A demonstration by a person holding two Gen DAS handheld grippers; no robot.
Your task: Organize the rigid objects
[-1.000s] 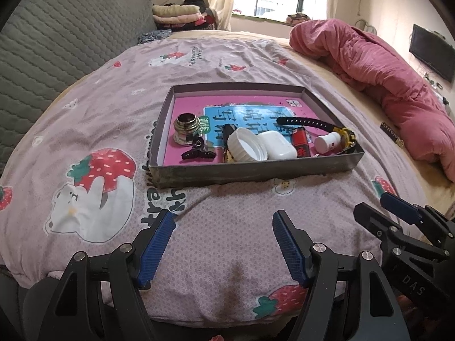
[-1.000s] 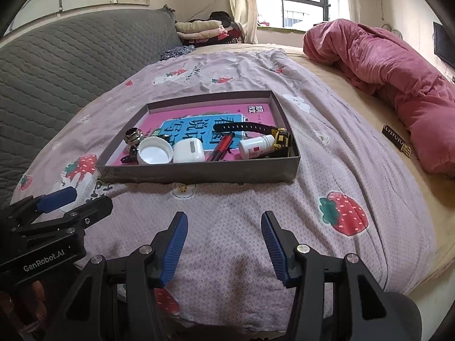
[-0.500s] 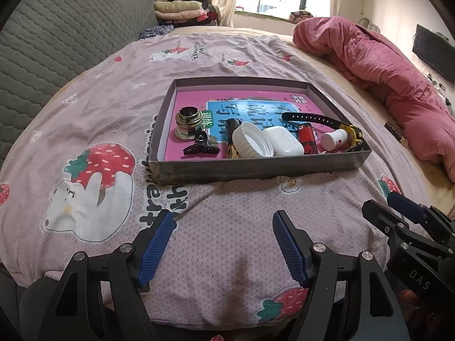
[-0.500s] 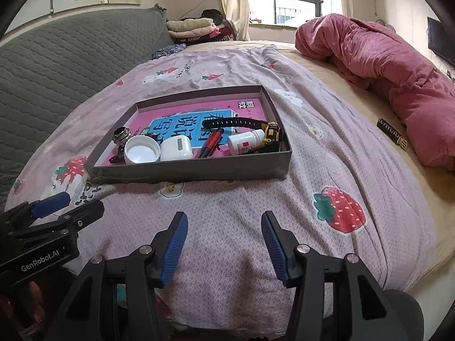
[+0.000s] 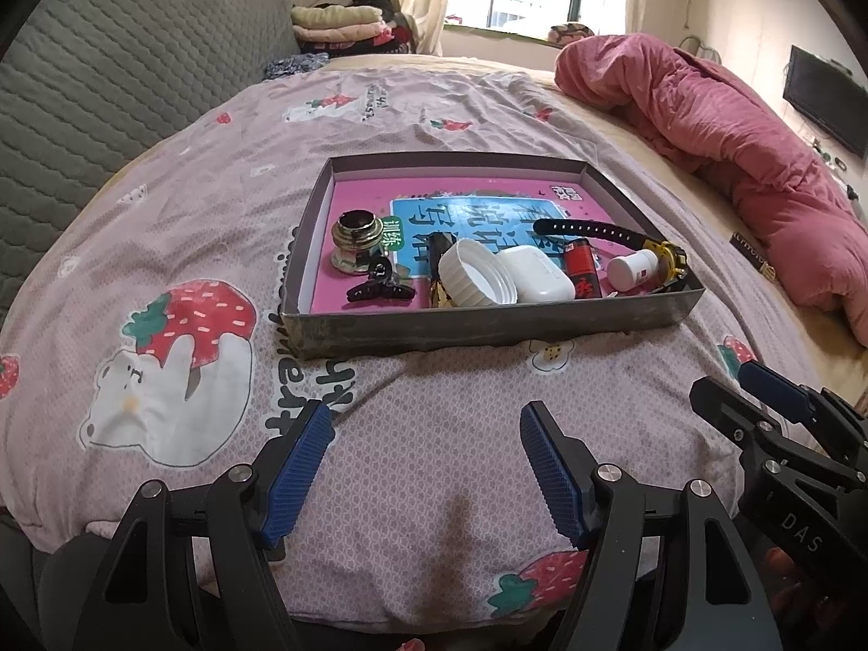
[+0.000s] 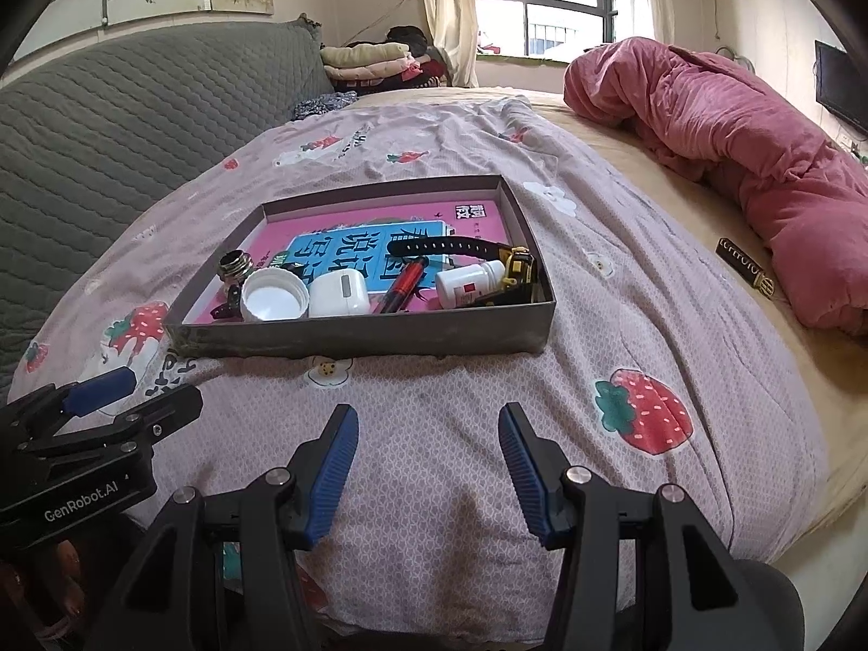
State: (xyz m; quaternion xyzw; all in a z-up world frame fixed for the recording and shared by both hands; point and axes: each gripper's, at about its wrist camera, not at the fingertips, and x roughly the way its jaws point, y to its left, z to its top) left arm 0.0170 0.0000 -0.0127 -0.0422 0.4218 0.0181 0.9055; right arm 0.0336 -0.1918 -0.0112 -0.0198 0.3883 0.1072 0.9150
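We see left hand-held gripper [image 5: 426, 466] jaws apart, empty, near the tray's front wall | right hand-held gripper [image 6: 428, 464] likewise spread, empty | grey tray [image 5: 488, 328] on the bed's strawberry-print sheet [image 5: 179, 228] | inside tray: white cap [image 5: 474, 282], earbud case [image 5: 540, 279], black hair clip [image 5: 380, 287], pill bottle [image 5: 632, 271], watch [image 5: 613, 236]

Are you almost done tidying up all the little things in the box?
The little things already sit in the grey box: white cap, white case, black hair clip, watch, small white bottle. Nothing is in hand: the left tool and right tool are open and empty, short of the box. One dark bar lies outside on the bed, perhaps left.
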